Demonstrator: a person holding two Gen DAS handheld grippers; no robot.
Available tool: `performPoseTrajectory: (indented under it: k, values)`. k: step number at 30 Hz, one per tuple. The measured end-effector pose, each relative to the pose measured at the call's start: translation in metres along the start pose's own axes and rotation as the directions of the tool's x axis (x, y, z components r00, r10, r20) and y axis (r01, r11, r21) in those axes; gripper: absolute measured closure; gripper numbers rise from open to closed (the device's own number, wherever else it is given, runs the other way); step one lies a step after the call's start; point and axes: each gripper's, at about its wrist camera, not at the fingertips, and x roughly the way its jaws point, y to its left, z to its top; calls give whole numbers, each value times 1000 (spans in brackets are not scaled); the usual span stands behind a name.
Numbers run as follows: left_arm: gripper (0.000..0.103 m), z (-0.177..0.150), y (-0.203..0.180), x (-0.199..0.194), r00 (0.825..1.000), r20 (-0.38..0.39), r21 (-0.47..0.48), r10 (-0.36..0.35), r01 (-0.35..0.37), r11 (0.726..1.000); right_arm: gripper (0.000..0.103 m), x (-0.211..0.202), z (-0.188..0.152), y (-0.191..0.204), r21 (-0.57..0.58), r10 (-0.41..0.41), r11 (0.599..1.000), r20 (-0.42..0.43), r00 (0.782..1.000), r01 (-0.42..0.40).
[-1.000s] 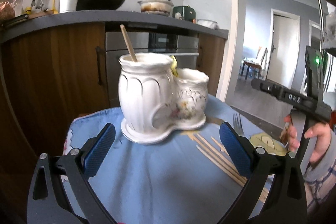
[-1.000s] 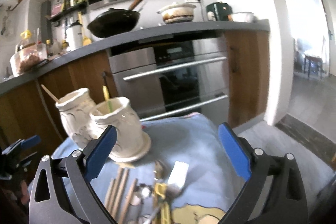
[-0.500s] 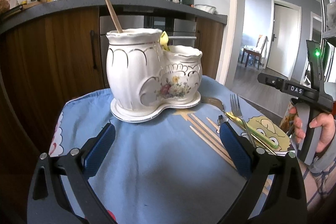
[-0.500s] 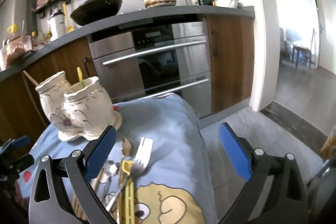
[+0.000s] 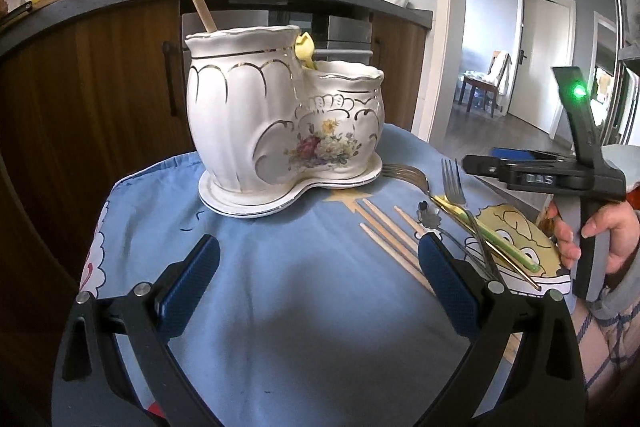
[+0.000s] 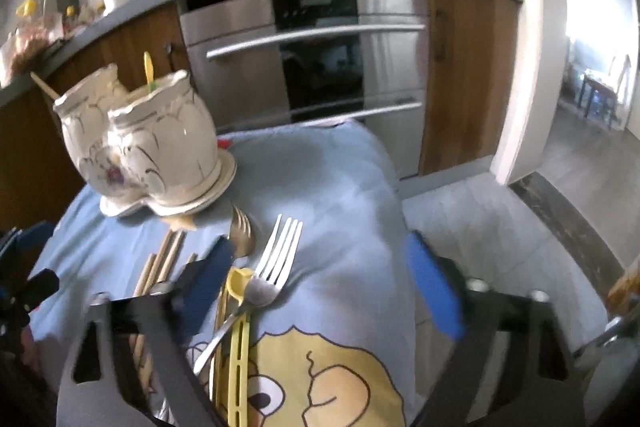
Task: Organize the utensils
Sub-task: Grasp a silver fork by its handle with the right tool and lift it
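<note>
Now lower than a second ago, right tool (image 6: 320,279) narrowing, still empty, around silver fork (image 6: 276,259) on cloth-covered surface (image 6: 344,187) right of holder (image 6: 148,143); pickup likely next; left tool (image 5: 320,275) wide open, empty.

White holder (image 5: 280,131) with gold trim and a floral print; blue cloth (image 5: 288,287) with a yellow cartoon; blue-padded fingers (image 5: 192,279).
</note>
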Motion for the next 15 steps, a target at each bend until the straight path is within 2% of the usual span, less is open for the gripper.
performPoseTrajectory:
  k: [4,8,11,13,15]
  values:
    - [5,0,-2,2,1000,-18,10,22,-22,1000,48,16,1,2,10,51,999,-79,996,-50]
    - [5,3,-9,7,998,-42,22,48,-47,999,60,28,0,-3,55,114,993,-136,984,-107]
    - [5,3,-23,11,996,-74,48,59,-55,997,68,32,-1,-11,116,178,980,-151,972,-161]
    - [5,2,-30,15,994,-97,50,56,-51,997,86,32,-1,-14,140,206,973,-147,968,-186]
    - [5,0,-37,19,991,-127,37,47,-42,998,91,30,-1,-15,148,232,966,-129,964,-212]
